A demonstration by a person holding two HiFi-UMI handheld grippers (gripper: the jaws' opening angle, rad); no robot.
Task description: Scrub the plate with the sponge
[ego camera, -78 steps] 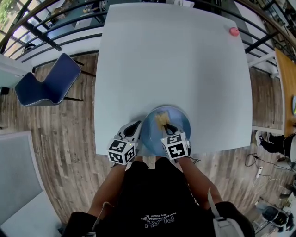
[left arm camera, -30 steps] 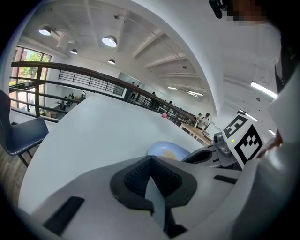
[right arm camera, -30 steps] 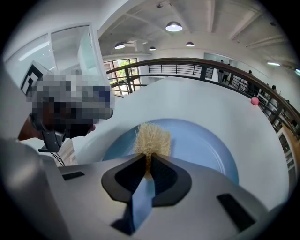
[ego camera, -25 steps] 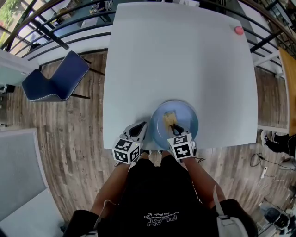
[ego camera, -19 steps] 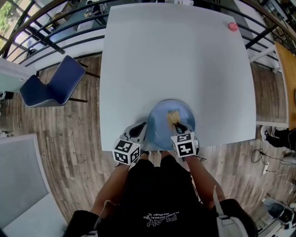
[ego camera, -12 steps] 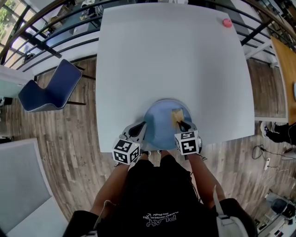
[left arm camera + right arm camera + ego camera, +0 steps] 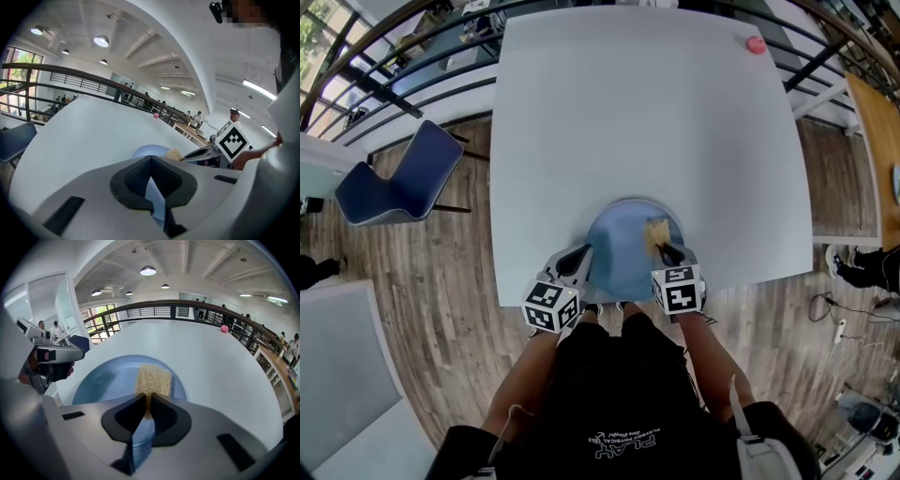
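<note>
the scrubbing step looked under way. to do it well, i judged that the sponge [image 7: 656, 228] should be pressed flat and swept in overlapping circles over the whole plate [image 7: 623, 251], not only its right part. the other gripper should pin the rim meanwhile, because the near edge of the bench [image 7: 628, 112] lay just beside the plate and a hard push might skate it off.

the right gripper [image 7: 664, 248] had its jaws clamped on the near end of the tan, fibrous sponge. the rest of the sponge stuck out forward and lay on the plate's right half. the left gripper [image 7: 581, 255] was pinched together on the plate's left rim, with a thin pale-blue sliver of rim showing between its jaws. a small pink ball [image 7: 756, 44] sat well apart from the plate, beyond its far side.
</note>
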